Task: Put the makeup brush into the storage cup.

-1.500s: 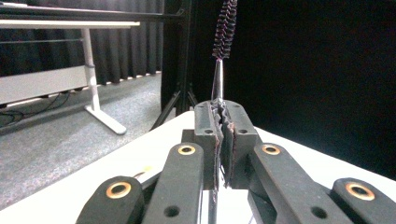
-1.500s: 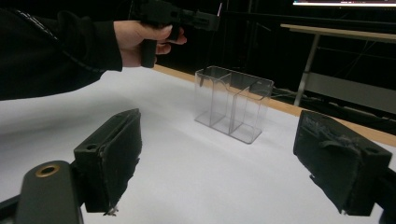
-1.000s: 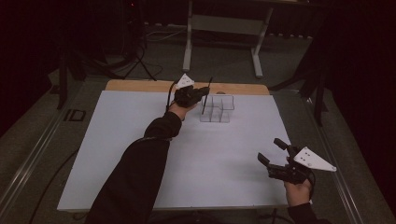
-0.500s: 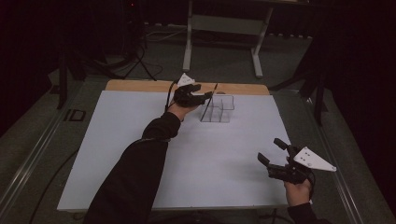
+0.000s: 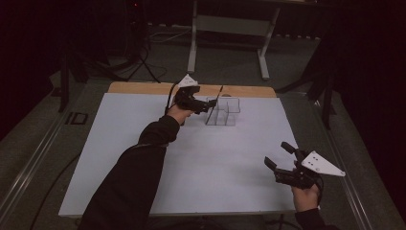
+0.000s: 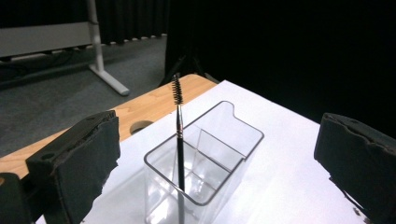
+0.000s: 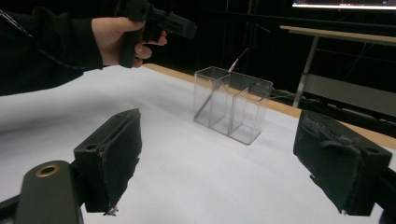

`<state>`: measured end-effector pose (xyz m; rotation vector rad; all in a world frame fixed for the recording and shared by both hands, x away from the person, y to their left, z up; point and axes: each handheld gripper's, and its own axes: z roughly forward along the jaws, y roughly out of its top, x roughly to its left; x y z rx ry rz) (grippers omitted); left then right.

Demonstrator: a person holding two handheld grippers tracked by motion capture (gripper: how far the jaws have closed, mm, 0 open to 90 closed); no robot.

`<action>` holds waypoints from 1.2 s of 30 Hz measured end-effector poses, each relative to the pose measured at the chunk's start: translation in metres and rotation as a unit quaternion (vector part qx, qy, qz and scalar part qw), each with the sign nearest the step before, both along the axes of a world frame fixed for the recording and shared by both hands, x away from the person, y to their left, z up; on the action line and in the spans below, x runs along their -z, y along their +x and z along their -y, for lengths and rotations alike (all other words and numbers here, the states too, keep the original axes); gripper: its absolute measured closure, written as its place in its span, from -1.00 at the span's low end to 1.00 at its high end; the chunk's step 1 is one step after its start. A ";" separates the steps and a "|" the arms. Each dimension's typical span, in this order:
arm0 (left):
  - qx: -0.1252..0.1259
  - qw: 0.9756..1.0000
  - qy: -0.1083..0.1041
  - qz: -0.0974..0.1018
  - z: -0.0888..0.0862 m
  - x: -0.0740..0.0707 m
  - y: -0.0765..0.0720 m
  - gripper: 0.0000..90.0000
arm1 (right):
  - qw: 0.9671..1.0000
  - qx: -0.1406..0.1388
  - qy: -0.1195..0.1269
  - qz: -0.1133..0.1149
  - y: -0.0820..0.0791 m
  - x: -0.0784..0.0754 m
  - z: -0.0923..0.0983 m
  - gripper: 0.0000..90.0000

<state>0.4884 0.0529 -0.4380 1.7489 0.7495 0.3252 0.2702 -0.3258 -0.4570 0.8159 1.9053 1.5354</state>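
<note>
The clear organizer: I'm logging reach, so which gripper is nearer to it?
Left. The left gripper hangs open right beside the clear organizer; the right gripper is open near the table's front edge.

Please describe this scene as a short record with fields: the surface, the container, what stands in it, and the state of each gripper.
surface: white table top with a wooden strip along its far edge
container: clear plastic organizer with several compartments, standing upright near the far edge
contents: one thin brush with a spiral bristle tip, leaning in the compartment nearest the left gripper, tip up
left gripper: open, just beside the organizer, holding nothing
right gripper: open, empty, near the front right corner of the table, far from the organizer
</note>
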 end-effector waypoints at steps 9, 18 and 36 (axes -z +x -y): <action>0.029 1.000 -0.011 0.004 -0.008 -0.011 -0.015 -0.99 | 1.000 0.007 0.002 -0.002 0.000 0.000 0.002 -0.66; 0.032 0.999 -0.035 0.008 -0.029 -0.027 -0.035 -0.99 | 1.000 0.009 0.004 -0.005 0.001 0.000 0.002 -0.66; 0.049 0.998 -0.034 0.010 -0.065 -0.019 -0.093 -0.99 | 1.000 0.009 0.002 -0.011 0.001 0.001 0.001 -0.66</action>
